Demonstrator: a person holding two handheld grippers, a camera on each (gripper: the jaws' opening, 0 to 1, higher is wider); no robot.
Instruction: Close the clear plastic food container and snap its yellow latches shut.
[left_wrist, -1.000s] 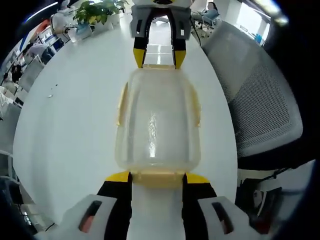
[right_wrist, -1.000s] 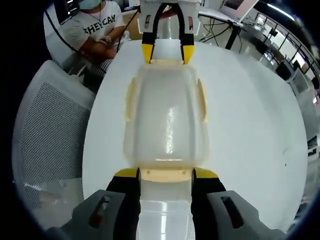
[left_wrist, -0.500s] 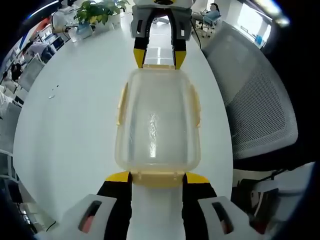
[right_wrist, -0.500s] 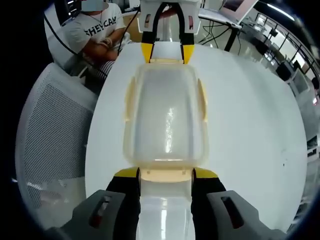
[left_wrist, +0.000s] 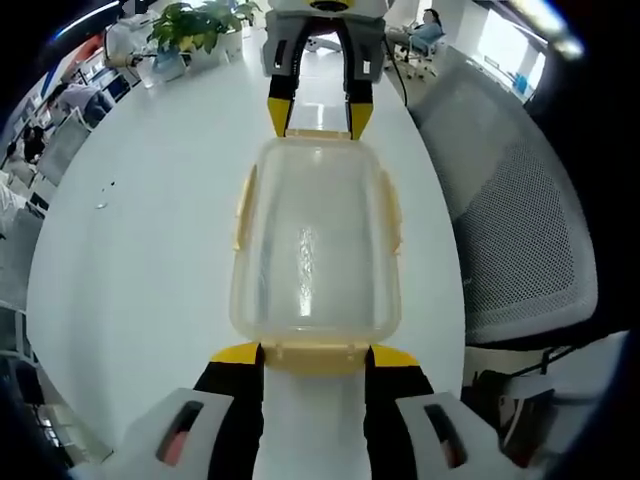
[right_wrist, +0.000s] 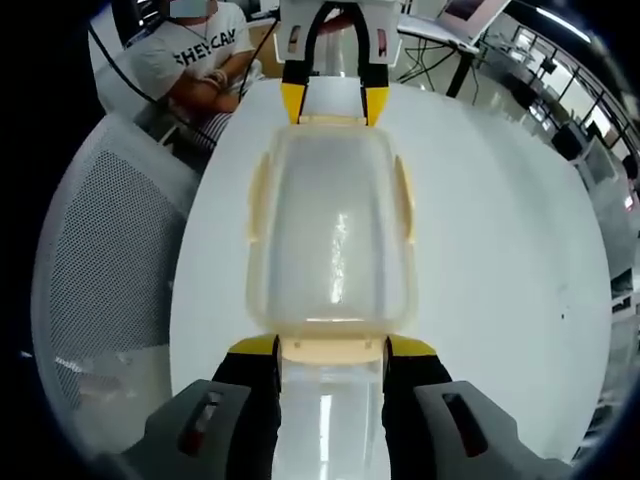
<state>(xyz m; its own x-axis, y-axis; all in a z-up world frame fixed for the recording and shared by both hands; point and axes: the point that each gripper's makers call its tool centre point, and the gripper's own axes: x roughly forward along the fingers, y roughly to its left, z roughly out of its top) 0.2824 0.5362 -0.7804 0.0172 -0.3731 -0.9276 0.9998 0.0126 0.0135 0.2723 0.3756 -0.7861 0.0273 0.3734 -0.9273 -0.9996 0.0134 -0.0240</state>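
While lidded, the clear container (left_wrist: 315, 245) shows yellow latches (left_wrist: 315, 355).

White round table (left_wrist: 150, 250), grey mesh chair (left_wrist: 520, 220), potted plant (left_wrist: 190, 22), maybe windows behind.

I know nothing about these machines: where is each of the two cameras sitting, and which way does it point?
Left gripper view: rides on the left claw, looking along its yellow-tipped jaws at the clear container on the white table; the right claw faces it from the far end.
Right gripper view: rides on the right claw, looking the opposite way across the container; the left claw and a seated person lie beyond.
Shared: container, table, grey mesh chair, both claws at opposite end latches.
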